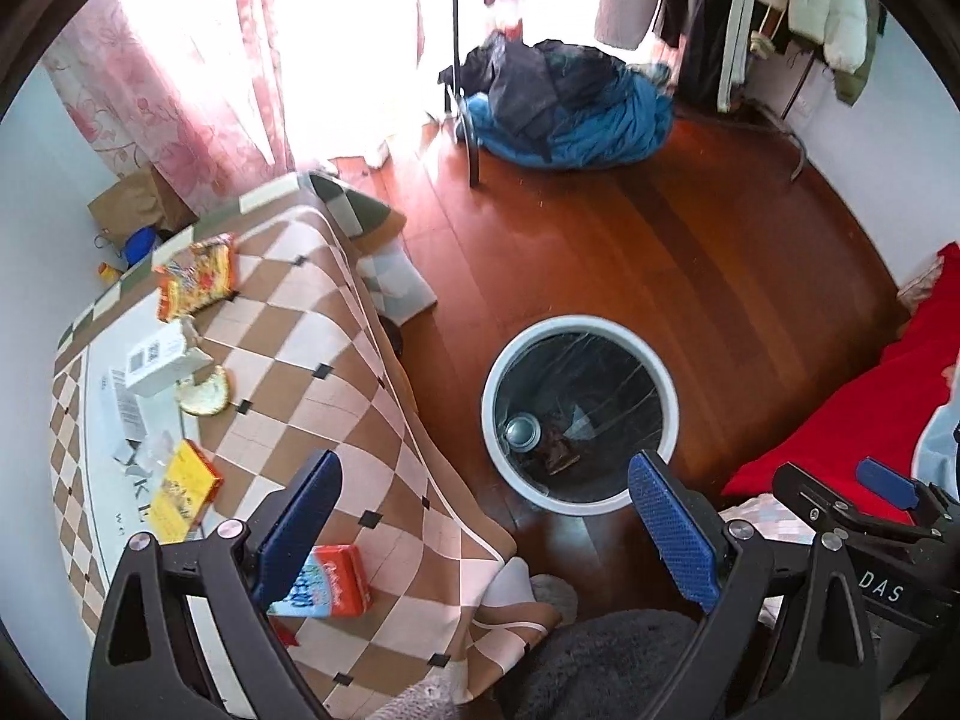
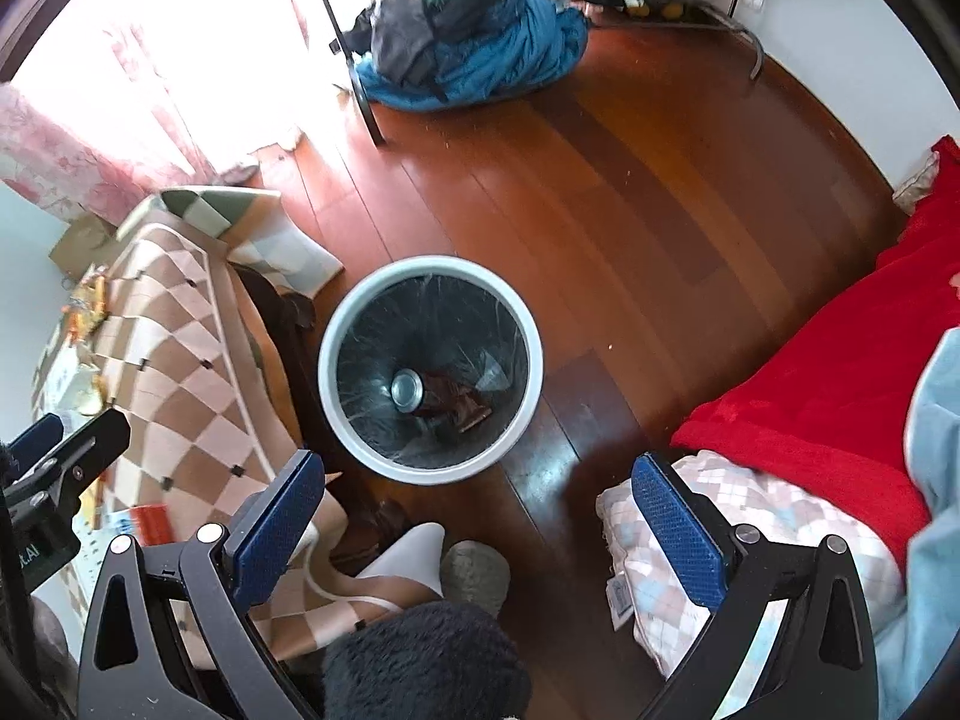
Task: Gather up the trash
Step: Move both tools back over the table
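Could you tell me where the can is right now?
The can lies at the bottom of the white bin on the floor, beside brown trash, just right of the checkered table in both views.

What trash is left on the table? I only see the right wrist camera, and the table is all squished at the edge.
Observer: A yellow box lies on the table, near the left gripper.
Operator: Anything else?
Observer: A white box with a printed code, next to a round bitten snack.
Operator: Is the left gripper holding something?
Observer: No, it is open and empty.
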`<state>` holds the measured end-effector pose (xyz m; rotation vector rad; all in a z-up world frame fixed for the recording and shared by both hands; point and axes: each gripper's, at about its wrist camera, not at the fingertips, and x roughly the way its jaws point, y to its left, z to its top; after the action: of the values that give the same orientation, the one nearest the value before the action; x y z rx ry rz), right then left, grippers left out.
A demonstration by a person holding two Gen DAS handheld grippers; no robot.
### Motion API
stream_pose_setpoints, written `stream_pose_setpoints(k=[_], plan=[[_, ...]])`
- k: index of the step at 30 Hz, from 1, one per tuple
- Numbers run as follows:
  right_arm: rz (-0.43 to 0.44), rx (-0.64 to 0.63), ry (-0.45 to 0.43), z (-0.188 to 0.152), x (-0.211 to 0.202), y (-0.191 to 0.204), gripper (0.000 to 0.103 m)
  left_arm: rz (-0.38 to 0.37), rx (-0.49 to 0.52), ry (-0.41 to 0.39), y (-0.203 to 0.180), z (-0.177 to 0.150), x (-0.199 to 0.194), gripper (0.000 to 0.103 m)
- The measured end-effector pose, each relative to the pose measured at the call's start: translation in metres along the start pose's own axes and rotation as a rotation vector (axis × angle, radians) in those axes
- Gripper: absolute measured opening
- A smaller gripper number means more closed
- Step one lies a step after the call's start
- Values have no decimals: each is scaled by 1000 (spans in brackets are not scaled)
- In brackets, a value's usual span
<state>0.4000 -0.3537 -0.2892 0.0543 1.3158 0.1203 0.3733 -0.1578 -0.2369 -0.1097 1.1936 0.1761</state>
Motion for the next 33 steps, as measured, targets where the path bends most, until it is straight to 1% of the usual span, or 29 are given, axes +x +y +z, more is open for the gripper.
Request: stream_pose_setpoints(k=[2, 6, 9, 10, 11, 13, 14, 16, 18, 21, 23, 25, 27, 28, 30, 31, 32, 33], plan=[[9, 9, -26, -2, -20, 3, 103, 4, -7, -23, 4, -1, -17, 98], [59, 33, -82, -7, -59, 13, 103, 6, -33, -87, 20, -4, -60, 98], [126, 29, -130, -13, -93, 30, 103, 10, -61, -138, 45, -12, -93, 98], [155, 19, -147, -16, -106, 41, 103, 23, -70, -151, 55, -16, -100, 98], [171, 7, -151, -17, -111, 48, 103, 41, -80, -157, 67, -22, -106, 98], [208, -38, -138, -25, -118, 73, 103, 86, -114, -161, 96, -39, -112, 98], [225, -59, -125, -29, -117, 86, 103, 121, -131, -159, 114, -50, -111, 98], [250, -116, -88, -41, -106, 118, 103, 184, -152, -140, 139, -70, -103, 98], [249, -219, -40, -53, -84, 152, 103, 265, -184, -90, 169, -96, -85, 98], [180, -452, 72, -74, -29, 220, 103, 354, -248, 11, 213, -137, -44, 98], [136, -598, 113, -88, 1, 255, 103, 393, -277, 77, 233, -159, -16, 98], [71, -759, 148, -103, 33, 294, 103, 413, -296, 128, 248, -177, 6, 98], [33, -861, 173, -113, 55, 314, 103, 420, -317, 176, 261, -191, 20, 98], [-5, -920, 190, -120, 70, 327, 103, 416, -324, 191, 266, -196, 26, 98], [-22, -972, 225, -125, 89, 344, 103, 417, -330, 216, 274, -200, 33, 98], [-27, -973, 236, -124, 95, 348, 99, 414, -327, 218, 277, -198, 35, 98], [-26, -969, 241, -122, 99, 351, 88, 407, -323, 216, 280, -196, 36, 98], [-26, -954, 242, -119, 103, 352, 82, 399, -315, 213, 282, -192, 37, 98]])
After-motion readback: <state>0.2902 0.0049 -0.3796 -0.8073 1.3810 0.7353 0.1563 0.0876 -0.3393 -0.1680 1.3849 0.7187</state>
